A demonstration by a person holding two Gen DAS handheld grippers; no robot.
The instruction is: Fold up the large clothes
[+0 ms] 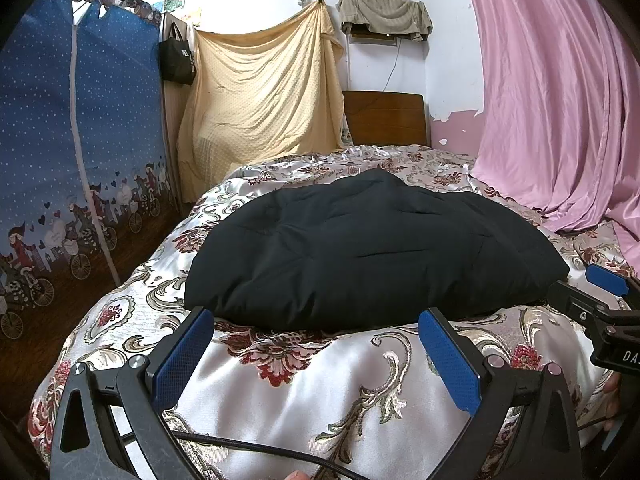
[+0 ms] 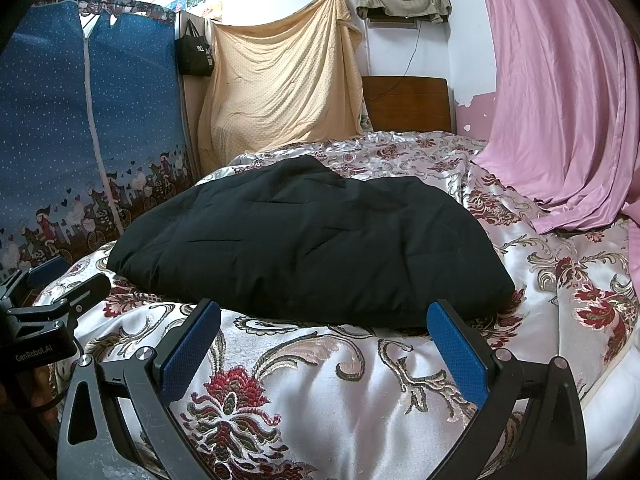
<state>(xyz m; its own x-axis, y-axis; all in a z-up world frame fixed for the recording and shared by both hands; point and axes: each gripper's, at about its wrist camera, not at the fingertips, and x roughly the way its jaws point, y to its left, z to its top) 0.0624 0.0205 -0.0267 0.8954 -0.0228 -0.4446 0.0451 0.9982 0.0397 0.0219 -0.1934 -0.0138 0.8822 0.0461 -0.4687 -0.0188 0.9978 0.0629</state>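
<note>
A black padded garment [image 1: 372, 248] lies folded into a thick bundle on the floral satin bedspread [image 1: 320, 392]; it also fills the middle of the right wrist view [image 2: 304, 240]. My left gripper [image 1: 316, 320] is open just short of the bundle's near edge, with nothing between its blue pads [image 1: 448, 364]. My right gripper [image 2: 324, 308] is open too, its fingers framing the near edge and holding nothing. Each gripper shows at the side of the other's view: the right one [image 1: 588, 292] by the bundle's right corner, the left one [image 2: 70, 278] by its left corner.
A blue fabric wardrobe [image 1: 80, 152] stands along the bed's left side. A beige sheet [image 1: 260, 100] hangs at the back, beside a wooden headboard [image 1: 384, 120]. A pink curtain [image 1: 560, 100] drapes onto the bed at the right. A black cable [image 1: 248, 446] runs under my left gripper.
</note>
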